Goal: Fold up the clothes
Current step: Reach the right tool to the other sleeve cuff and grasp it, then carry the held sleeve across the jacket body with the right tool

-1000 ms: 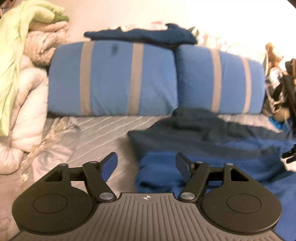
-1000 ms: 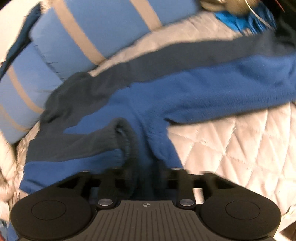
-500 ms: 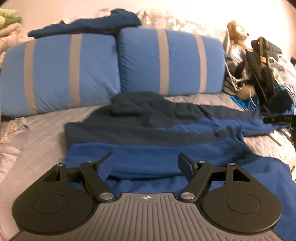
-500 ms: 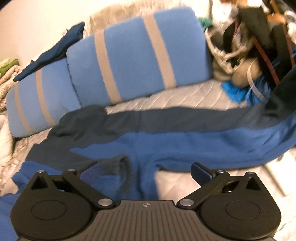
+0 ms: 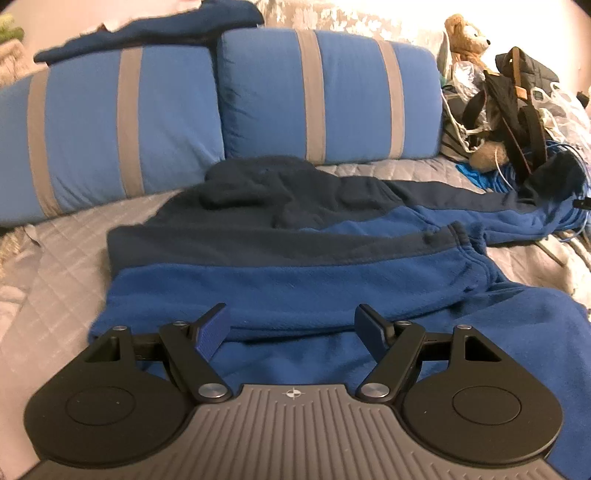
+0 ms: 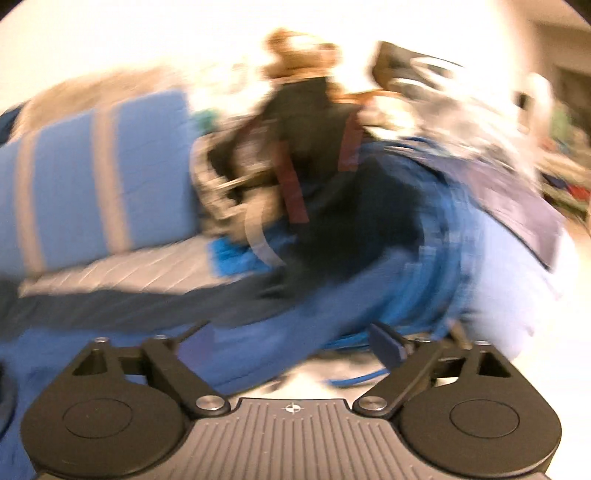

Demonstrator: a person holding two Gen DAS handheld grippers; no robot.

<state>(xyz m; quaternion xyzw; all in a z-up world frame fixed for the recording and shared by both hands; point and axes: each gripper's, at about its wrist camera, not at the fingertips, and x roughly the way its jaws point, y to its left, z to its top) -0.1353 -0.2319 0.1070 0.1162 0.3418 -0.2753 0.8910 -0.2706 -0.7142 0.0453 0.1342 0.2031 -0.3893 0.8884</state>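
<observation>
A blue and navy fleece hoodie [image 5: 295, 266] lies spread on the grey quilted bed, hood toward the pillows. One sleeve [image 5: 480, 214] stretches out to the right; another is folded across the body. My left gripper [image 5: 291, 328] is open and empty, just above the hoodie's lower body. My right gripper [image 6: 291, 343] is open and empty over the outstretched sleeve [image 6: 280, 332], near its dark cuff. The right wrist view is heavily blurred.
Two blue pillows with grey stripes [image 5: 325, 99] stand at the head of the bed, with a dark garment [image 5: 159, 26] on top. A pile of bags, blue cords and a teddy bear [image 5: 469, 37] crowds the right side. Grey quilt [image 5: 62, 258] shows at left.
My right gripper opened, let go of the hoodie's folded sleeve, and swung right toward the outstretched sleeve. My left gripper panned right and moved closer over the hoodie.
</observation>
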